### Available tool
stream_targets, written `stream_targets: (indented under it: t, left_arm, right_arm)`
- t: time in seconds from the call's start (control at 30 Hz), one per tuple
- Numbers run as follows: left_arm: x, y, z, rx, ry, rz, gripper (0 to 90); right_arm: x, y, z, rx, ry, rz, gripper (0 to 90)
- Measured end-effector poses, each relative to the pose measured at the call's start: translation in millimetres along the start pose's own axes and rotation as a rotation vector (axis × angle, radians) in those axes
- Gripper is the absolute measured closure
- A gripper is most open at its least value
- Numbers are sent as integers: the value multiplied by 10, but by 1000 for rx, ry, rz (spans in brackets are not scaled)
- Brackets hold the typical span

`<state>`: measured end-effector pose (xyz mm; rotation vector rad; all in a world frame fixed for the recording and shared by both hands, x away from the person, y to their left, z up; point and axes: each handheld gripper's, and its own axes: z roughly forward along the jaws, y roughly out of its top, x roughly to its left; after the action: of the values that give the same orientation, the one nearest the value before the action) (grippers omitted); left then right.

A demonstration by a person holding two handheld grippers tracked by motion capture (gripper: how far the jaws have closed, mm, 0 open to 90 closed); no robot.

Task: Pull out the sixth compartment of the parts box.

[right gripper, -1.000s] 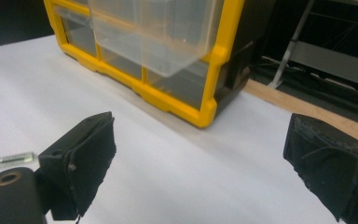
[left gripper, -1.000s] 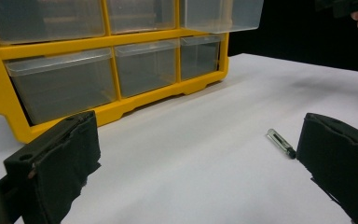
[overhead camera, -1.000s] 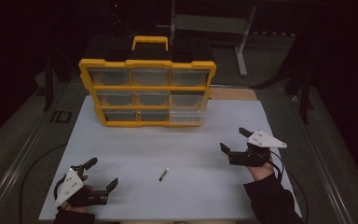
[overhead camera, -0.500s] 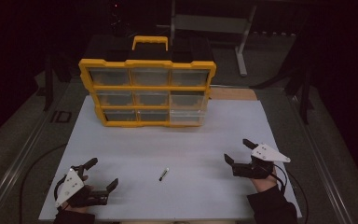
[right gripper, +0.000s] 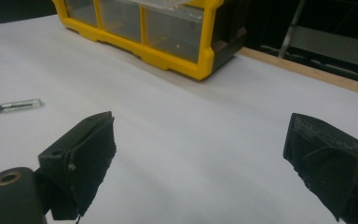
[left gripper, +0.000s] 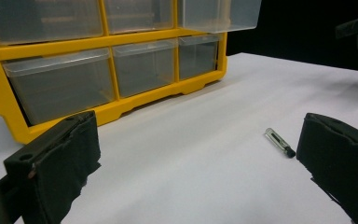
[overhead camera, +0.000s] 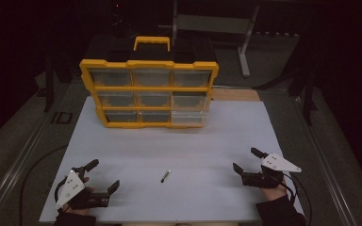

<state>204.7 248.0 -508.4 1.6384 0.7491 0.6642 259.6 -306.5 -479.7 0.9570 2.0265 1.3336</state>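
Now we hold both grippers low over the white table (overhead camera: 179, 141), a small vial between them.

Behind stands the yellow drawer organizer (overhead camera: 149, 93), upright at the far side of the table. Our left gripper (overhead camera: 104, 176) and right gripper (overhead camera: 246, 160) each have their jaws spread wide, holding nothing. The small vial (overhead camera: 165, 175) lies flat near the front edge, well apart from both.

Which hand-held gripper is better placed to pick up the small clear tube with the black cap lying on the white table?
Probably the left hand-held gripper. It is open, and in its own view the small clear tube with the black cap lies just inside its right jaw. The right hand-held gripper, also open, sits farther off.
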Motion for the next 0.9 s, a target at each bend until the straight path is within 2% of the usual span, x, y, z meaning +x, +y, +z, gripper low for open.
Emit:
stream_targets:
  t: [0.2,0.33,0.4,0.67,0.9]
  left_arm:
    - [0,2,-5,-1,1,0,0]
    - [1,0,-4,-1,0,-2,0]
    - [0,-1,0,0,-1,-2,0]
    - [0,-3,5,2,-1,-6,0]
    - [3,-3,4,1,-2,-5,0]
  right_arm:
    - [-40,-64,-86,-11,-10,18,94]
    - [-44,-127,-120,-31,-37,12,93]
    - [-48,-135,-121,-31,-30,8,93]
    - [-54,-143,-59,-18,-50,7,94]
    - [13,-116,17,-14,-45,-22,93]
